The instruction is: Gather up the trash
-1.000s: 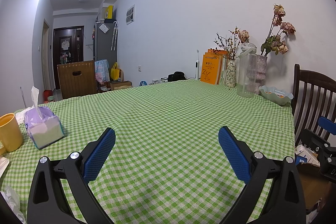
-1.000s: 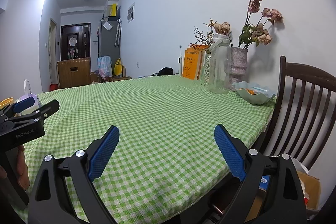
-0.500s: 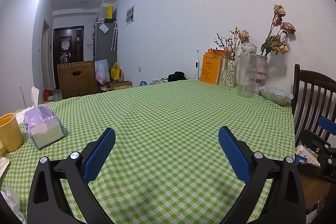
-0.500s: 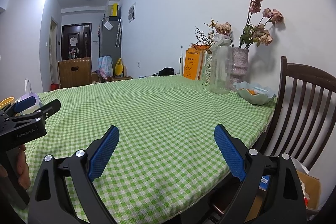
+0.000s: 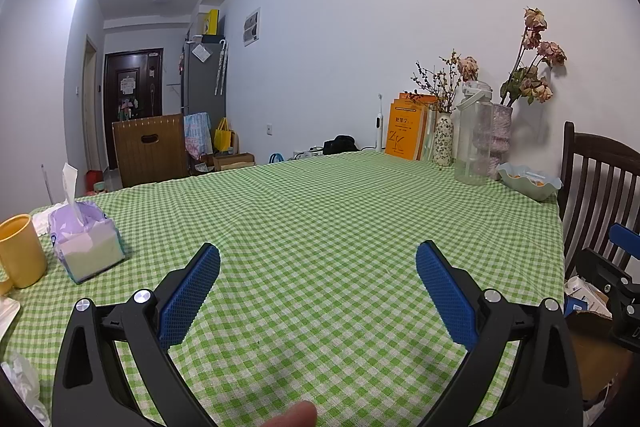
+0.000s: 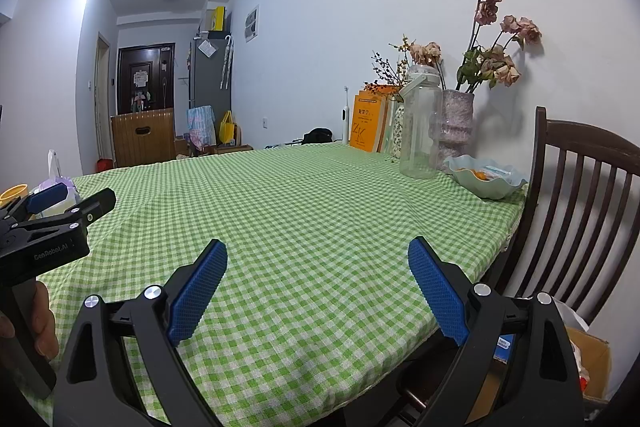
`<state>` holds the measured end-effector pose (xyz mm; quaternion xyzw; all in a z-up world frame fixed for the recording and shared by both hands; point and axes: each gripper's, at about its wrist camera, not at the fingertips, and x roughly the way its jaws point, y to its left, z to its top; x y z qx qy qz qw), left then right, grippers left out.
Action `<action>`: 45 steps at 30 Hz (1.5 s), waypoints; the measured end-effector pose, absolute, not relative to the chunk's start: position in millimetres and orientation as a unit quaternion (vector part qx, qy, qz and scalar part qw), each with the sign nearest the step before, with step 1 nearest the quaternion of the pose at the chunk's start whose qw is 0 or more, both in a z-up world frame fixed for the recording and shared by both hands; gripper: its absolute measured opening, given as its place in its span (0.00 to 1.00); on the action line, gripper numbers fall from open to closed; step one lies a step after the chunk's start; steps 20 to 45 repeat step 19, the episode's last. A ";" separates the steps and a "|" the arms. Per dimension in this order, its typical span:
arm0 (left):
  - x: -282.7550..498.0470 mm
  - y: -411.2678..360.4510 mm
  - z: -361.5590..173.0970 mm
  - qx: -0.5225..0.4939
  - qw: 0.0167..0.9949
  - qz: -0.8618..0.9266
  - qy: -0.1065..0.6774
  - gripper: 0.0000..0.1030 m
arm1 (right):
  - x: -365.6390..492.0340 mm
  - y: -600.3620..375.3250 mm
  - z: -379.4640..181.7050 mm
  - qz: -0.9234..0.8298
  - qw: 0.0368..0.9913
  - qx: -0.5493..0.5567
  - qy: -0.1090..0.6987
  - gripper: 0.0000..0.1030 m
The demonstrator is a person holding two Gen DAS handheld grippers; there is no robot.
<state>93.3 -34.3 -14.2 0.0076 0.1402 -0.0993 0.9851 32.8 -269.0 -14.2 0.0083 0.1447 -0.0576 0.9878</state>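
Observation:
My left gripper (image 5: 318, 255) is open and empty, low over the green checked tablecloth (image 5: 320, 211). My right gripper (image 6: 318, 253) is open and empty near the table's right front corner. A crumpled white plastic scrap (image 5: 18, 379) lies at the lower left edge of the left wrist view, left of the left gripper. A cardboard box (image 6: 588, 359) with paper scraps sits on the floor beside the chair; it also shows in the left wrist view (image 5: 588, 307). The left gripper shows in the right wrist view (image 6: 60, 211).
A purple tissue pack (image 5: 86, 247) and a yellow mug (image 5: 20, 251) stand at the left. A clear jug (image 5: 474, 135), vases with dried flowers (image 5: 502, 131), orange books (image 5: 406, 131) and a pale green bowl (image 5: 530, 181) line the far right. A dark wooden chair (image 6: 580, 203) stands at the table's right side.

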 end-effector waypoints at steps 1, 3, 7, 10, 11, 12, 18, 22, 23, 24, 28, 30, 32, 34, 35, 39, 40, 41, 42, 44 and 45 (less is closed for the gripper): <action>93.0 -34.6 -13.7 0.008 0.985 -0.099 0.140 0.93 | 32.9 -269.0 -14.3 -0.058 0.988 0.008 0.145 0.86; 92.5 -34.1 -14.2 0.007 0.985 -0.100 0.140 0.93 | 33.0 -269.0 -14.7 -0.057 0.988 0.008 0.146 0.86; 91.7 -33.8 -14.7 0.008 0.985 -0.104 0.139 0.93 | 33.3 -269.0 -17.1 -0.057 0.987 0.009 0.147 0.86; 91.7 -34.6 -15.2 0.008 0.985 -0.103 0.141 0.93 | 33.2 -268.8 -17.6 -0.056 0.987 0.009 0.148 0.86; 92.2 -34.9 -15.3 0.009 0.984 -0.103 0.142 0.93 | 33.1 -268.3 -18.1 -0.056 0.987 0.008 0.148 0.86; 92.1 -35.4 -15.3 0.009 0.984 -0.104 0.143 0.93 | 33.8 -268.9 -18.6 -0.056 0.987 0.008 0.148 0.86; 92.7 -36.9 -14.1 0.010 0.984 -0.104 0.145 0.93 | 34.4 -268.3 -21.0 -0.054 0.987 0.008 0.151 0.86; 92.8 -37.1 -13.7 0.010 0.984 -0.104 0.146 0.93 | 34.3 -268.1 -21.5 -0.054 0.987 0.008 0.151 0.86; 92.8 -37.1 -13.7 0.010 0.984 -0.104 0.146 0.93 | 34.3 -268.1 -21.5 -0.054 0.987 0.008 0.151 0.86; 92.8 -37.1 -13.7 0.010 0.984 -0.104 0.146 0.93 | 34.3 -268.1 -21.5 -0.054 0.987 0.008 0.151 0.86; 92.8 -37.1 -13.7 0.010 0.984 -0.104 0.146 0.93 | 34.3 -268.1 -21.5 -0.054 0.987 0.008 0.151 0.86; 92.8 -37.1 -13.7 0.010 0.984 -0.104 0.146 0.93 | 34.3 -268.1 -21.5 -0.054 0.987 0.008 0.151 0.86; 92.8 -37.1 -13.7 0.010 0.984 -0.104 0.146 0.93 | 34.3 -268.1 -21.5 -0.054 0.987 0.008 0.151 0.86; 92.8 -37.1 -13.7 0.010 0.984 -0.104 0.146 0.93 | 34.3 -268.1 -21.5 -0.054 0.987 0.008 0.151 0.86; 92.8 -37.1 -13.7 0.010 0.984 -0.104 0.146 0.93 | 34.3 -268.1 -21.5 -0.054 0.987 0.008 0.151 0.86; 92.8 -37.1 -13.7 0.010 0.984 -0.104 0.146 0.93 | 34.3 -268.1 -21.5 -0.054 0.987 0.008 0.151 0.86; 92.8 -37.1 -13.7 0.010 0.984 -0.104 0.146 0.93 | 34.3 -268.1 -21.5 -0.054 0.987 0.008 0.151 0.86; 92.8 -37.1 -13.7 0.010 0.984 -0.104 0.146 0.93 | 34.3 -268.1 -21.5 -0.054 0.987 0.008 0.151 0.86; 92.8 -37.1 -13.7 0.010 0.984 -0.104 0.146 0.93 | 34.3 -268.1 -21.5 -0.054 0.987 0.008 0.151 0.86; 92.8 -37.1 -13.7 0.010 0.984 -0.104 0.146 0.93 | 34.3 -268.1 -21.5 -0.054 0.987 0.008 0.151 0.86; 92.8 -37.1 -13.7 0.010 0.984 -0.104 0.146 0.93 | 34.3 -268.1 -21.5 -0.054 0.987 0.008 0.151 0.86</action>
